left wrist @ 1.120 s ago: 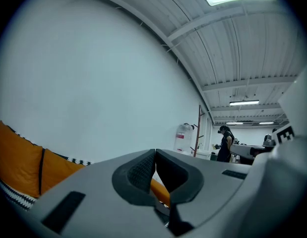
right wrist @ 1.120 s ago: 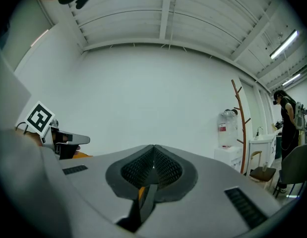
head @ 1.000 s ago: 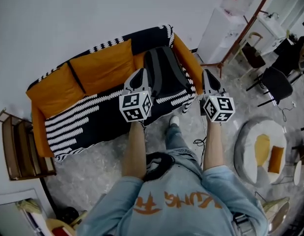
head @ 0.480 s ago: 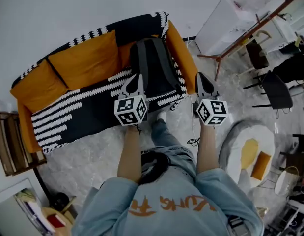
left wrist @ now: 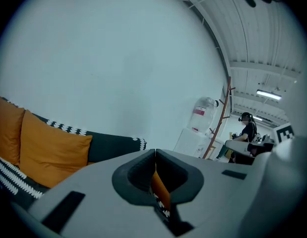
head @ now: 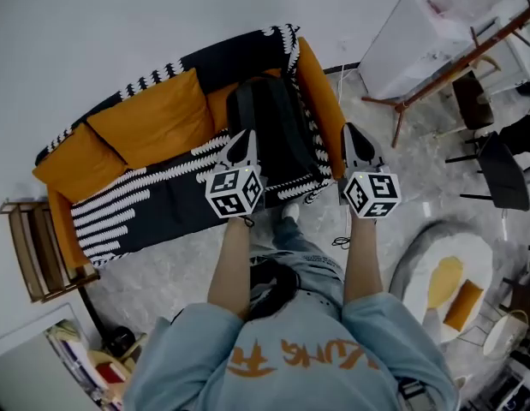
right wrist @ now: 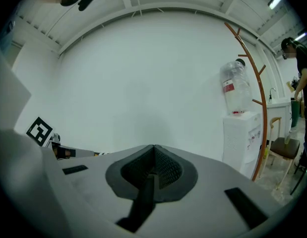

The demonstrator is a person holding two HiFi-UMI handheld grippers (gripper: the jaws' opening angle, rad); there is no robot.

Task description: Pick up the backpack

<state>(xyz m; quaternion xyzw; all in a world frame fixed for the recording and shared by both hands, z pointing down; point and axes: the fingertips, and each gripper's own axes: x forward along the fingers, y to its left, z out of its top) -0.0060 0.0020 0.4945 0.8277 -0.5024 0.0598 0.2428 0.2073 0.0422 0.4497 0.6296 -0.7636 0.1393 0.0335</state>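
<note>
Nearest the person, the left gripper [head: 244,139] and the right gripper [head: 352,135] both have their jaws pressed together with nothing between them. In the head view the left one sits over the sofa's [head: 145,208] front edge beside the backpack [head: 269,127], and the right one lies outside the right armrest [head: 320,101].

The jaws would have to part before any grasp, so a reach made as they stand would likely only shove the bag. A pinch on loose fabric rather than a strap or top handle could slip once the weight comes on. The striped throw [head: 119,217] under the bag might be caught in the same bite. The right gripper could knock the armrest on its way across.

The backpack stands at the sofa's right end, against the armrest. Its long axis runs from the front edge toward the backrest. The far end seems to lean there, though I cannot tell which end is the top.
</note>
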